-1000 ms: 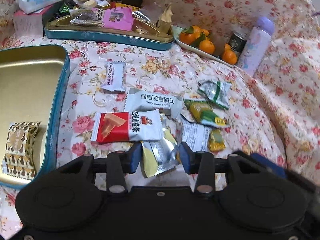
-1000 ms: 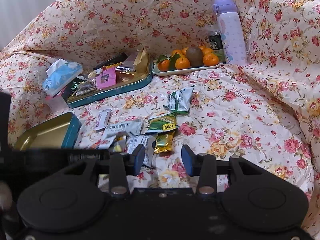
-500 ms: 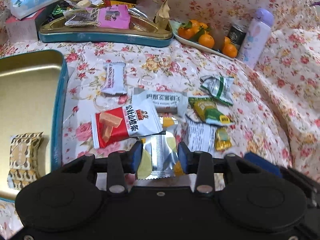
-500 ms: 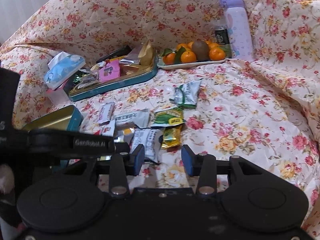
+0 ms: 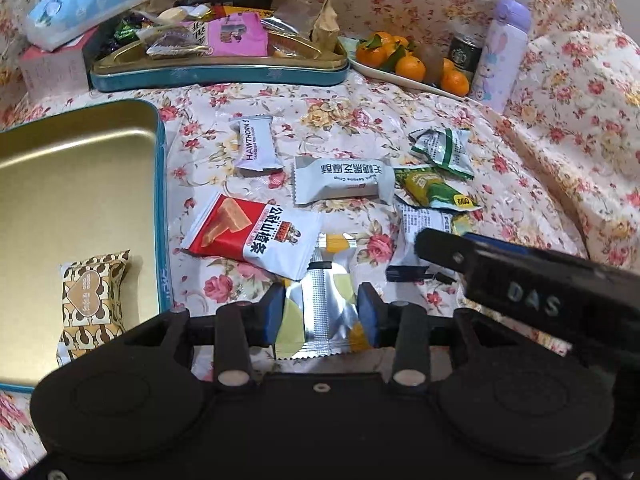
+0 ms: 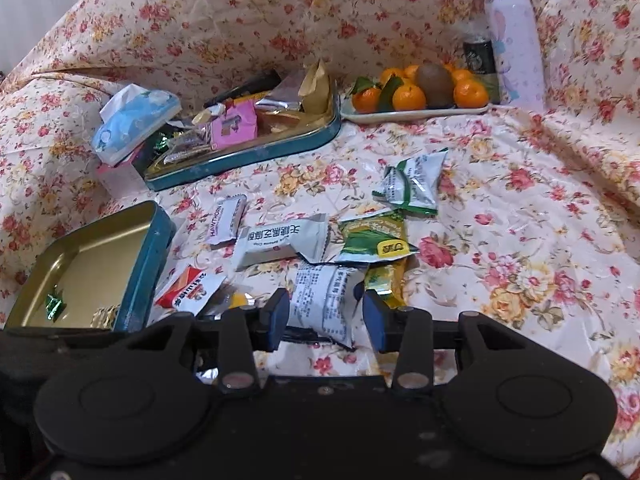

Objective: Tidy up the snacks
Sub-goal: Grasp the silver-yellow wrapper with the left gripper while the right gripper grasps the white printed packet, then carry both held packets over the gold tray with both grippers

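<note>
My left gripper (image 5: 321,314) has closed in on the silver-and-yellow packet (image 5: 320,312): a second ago the packet lay skewed ahead of the fingers, now it sits squarely between them. The jaws are opening at this moment, the pads flanking the packet without clearly pressing it, so I judge no firm grip is made yet. My right gripper (image 6: 326,316) has advanced over the pile; the white printed packet (image 6: 322,304), earlier well ahead of its fingers, now lies between them. Those jaws stand partly spread and steady, with a gap showing on either side, so nothing is pinched. Its black body now crosses the left wrist view, just right of my left jaws.

Both hands point steeply downward at the cloth, side by side and close.

The open tin (image 5: 162,216) stands left of my left jaws, one brown patterned packet (image 5: 90,300) inside it. The red-and-white packet (image 5: 250,236) lies just ahead of the left finger. Most snacks remain loose; sorting appears barely begun.
</note>
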`<state>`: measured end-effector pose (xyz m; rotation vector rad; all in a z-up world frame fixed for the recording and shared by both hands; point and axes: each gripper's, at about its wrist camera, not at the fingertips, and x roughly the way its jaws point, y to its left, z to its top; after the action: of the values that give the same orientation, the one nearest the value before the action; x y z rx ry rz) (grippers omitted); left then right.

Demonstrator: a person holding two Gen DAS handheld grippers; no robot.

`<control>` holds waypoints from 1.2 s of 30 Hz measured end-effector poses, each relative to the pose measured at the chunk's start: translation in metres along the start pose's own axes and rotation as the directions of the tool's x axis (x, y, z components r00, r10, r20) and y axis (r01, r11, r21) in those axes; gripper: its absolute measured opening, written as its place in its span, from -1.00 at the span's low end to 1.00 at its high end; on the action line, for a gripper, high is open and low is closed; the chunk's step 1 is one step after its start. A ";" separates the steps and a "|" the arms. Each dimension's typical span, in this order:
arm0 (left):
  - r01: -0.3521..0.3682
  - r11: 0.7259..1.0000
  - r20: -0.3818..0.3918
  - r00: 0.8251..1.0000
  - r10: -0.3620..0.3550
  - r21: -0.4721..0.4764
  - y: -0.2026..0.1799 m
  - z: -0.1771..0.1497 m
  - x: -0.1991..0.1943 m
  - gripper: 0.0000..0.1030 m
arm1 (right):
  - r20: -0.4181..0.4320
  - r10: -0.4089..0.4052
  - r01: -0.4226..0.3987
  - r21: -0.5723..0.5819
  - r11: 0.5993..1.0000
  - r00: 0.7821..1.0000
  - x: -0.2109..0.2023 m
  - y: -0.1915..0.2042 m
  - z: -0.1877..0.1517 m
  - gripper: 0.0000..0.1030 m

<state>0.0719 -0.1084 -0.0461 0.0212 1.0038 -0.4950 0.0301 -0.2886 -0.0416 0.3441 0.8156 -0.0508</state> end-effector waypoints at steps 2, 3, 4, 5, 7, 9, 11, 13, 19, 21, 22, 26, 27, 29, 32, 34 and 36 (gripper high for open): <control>-0.003 1.000 0.004 1.000 0.003 0.011 -0.001 -0.001 0.000 -0.03 | -0.013 0.001 -0.001 -0.019 1.000 1.000 0.006 0.004 0.003 -0.15; -0.003 1.000 0.006 1.000 0.003 0.011 -0.001 -0.001 0.000 -0.03 | -0.018 -0.002 0.001 -0.034 0.999 1.000 0.009 0.007 0.004 -0.12; -0.005 1.000 0.007 1.000 0.005 0.013 -0.001 -0.001 0.001 -0.02 | -0.022 -0.007 0.006 -0.053 0.999 1.000 0.012 0.010 0.004 -0.09; -0.007 1.000 0.009 1.000 0.006 0.016 -0.002 -0.001 0.001 -0.02 | -0.026 -0.015 0.013 -0.068 0.998 1.000 0.014 0.013 0.005 -0.08; -0.006 1.000 0.011 1.000 0.006 0.018 -0.002 -0.001 0.002 -0.02 | -0.031 -0.034 0.031 -0.090 0.996 0.999 0.020 0.017 0.006 -0.08; -0.004 1.000 0.011 1.000 0.003 0.015 -0.001 -0.001 0.002 -0.02 | -0.040 -0.051 0.047 -0.092 0.995 0.998 0.024 0.016 0.007 -0.09; 0.000 1.000 0.012 1.000 0.000 0.013 -0.001 -0.001 0.002 -0.02 | -0.049 -0.072 0.068 -0.084 0.994 0.996 0.026 0.013 0.006 -0.17; 0.005 1.000 0.013 1.000 -0.005 0.006 0.000 -0.001 0.003 -0.01 | -0.044 -0.073 0.070 -0.073 0.995 0.996 0.022 0.008 0.005 -0.24; 0.014 1.000 0.007 1.000 -0.014 -0.016 -0.002 0.003 0.005 -0.03 | -0.010 -0.106 0.105 -0.083 0.991 0.994 -0.002 0.001 -0.007 -0.26; 0.032 0.999 0.004 0.999 -0.032 -0.013 -0.006 0.004 0.007 -0.04 | 0.001 -0.132 0.131 -0.088 0.987 0.991 -0.009 -0.001 -0.013 -0.26; 0.044 0.999 0.002 0.999 -0.044 -0.007 -0.009 0.005 0.007 -0.06 | 0.010 -0.150 0.150 -0.086 0.985 0.989 -0.012 -0.002 -0.016 -0.26; 0.045 0.999 0.004 0.999 -0.045 0.028 -0.023 0.001 0.011 -0.06 | 0.014 -0.178 0.178 -0.065 0.982 0.984 -0.018 -0.010 -0.025 -0.25; 0.028 0.999 0.010 1.000 -0.028 0.044 -0.027 0.000 0.012 -0.05 | 0.006 -0.181 0.181 -0.061 0.982 0.983 -0.017 -0.013 -0.026 -0.25; 0.008 0.998 0.016 1.000 -0.009 0.059 -0.031 -0.001 0.013 -0.05 | 0.011 -0.181 0.181 -0.057 0.982 0.983 -0.018 -0.016 -0.031 -0.24; -0.006 0.998 0.018 1.000 0.005 0.065 -0.033 -0.002 0.014 -0.04 | 0.019 -0.184 0.185 -0.042 0.982 0.983 -0.018 -0.018 -0.033 -0.21; -0.012 0.997 0.020 1.000 0.011 0.076 -0.033 -0.002 0.015 -0.03 | 0.029 -0.180 0.181 -0.029 0.983 0.983 -0.017 -0.019 -0.034 -0.19; -0.016 0.996 0.022 1.000 0.014 0.088 -0.034 -0.002 0.016 -0.03 | 0.043 -0.177 0.179 -0.027 0.984 0.983 -0.018 -0.020 -0.036 -0.18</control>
<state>0.0635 -0.1445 -0.0525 0.1021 0.9600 -0.5242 -0.0116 -0.2973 -0.0572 0.2399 0.8047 -0.2118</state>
